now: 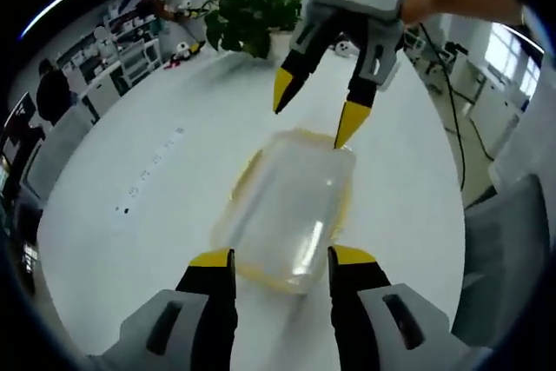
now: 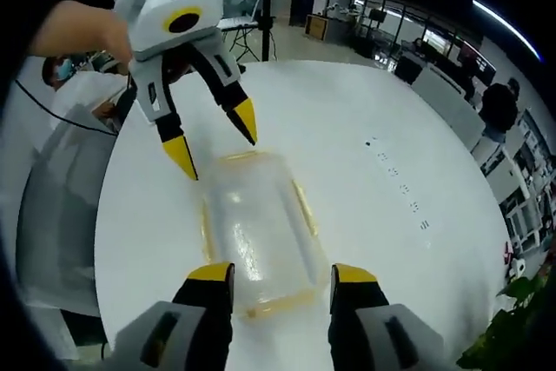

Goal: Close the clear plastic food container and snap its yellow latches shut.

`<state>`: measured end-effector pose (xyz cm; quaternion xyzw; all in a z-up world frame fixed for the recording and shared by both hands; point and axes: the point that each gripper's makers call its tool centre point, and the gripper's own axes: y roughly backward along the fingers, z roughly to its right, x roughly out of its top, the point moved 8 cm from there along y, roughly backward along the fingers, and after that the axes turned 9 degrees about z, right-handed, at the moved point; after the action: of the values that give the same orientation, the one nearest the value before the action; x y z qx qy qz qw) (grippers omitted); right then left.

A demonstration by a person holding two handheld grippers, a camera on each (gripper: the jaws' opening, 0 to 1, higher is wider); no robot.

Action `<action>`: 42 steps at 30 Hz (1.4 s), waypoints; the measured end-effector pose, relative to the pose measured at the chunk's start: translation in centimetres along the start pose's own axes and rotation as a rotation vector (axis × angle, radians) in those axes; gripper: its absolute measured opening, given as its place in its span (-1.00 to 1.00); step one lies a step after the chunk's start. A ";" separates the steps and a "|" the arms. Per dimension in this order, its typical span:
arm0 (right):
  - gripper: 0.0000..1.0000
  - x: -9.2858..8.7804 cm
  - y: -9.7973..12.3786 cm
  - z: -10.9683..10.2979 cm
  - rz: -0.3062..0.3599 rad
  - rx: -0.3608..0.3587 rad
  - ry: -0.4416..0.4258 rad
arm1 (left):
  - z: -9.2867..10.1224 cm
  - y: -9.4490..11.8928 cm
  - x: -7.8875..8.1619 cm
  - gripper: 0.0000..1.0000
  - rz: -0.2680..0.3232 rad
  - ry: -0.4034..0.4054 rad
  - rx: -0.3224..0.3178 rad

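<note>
Two hand-held grippers (image 1: 276,258) (image 2: 282,272) both wide, lengthwise container (image 1: 291,210) between, lid on

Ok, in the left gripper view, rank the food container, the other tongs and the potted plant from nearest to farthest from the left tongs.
1. Food container, between the left tongs tips.
2. Right tongs, open above the container's far end.
3. Potted plant, at the table's far edge.

A round white table (image 1: 156,215) carries a leafy green plant (image 1: 252,16) at its far edge, with what look like shelving units (image 1: 122,49) beyond.
</note>
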<state>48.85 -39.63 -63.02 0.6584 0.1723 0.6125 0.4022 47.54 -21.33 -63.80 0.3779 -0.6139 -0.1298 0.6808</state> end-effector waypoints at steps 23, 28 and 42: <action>-0.26 0.8 -0.9 -0.7 0.005 0.075 0.085 | 0.4 -1.2 1.6 -0.22 0.008 -0.137 -0.052; -0.27 0.9 -1.5 -1.0 -0.005 0.095 0.101 | 0.3 -1.3 1.6 -0.22 0.009 -0.130 -0.059; -0.28 1.7 -2.9 -1.4 -0.002 0.129 0.130 | 0.4 -1.9 1.9 -0.20 0.025 -0.158 -0.081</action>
<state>48.66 -36.14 -64.13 0.6416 0.2377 0.6411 0.3476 48.12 -23.95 -63.69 0.3310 -0.6647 -0.1752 0.6465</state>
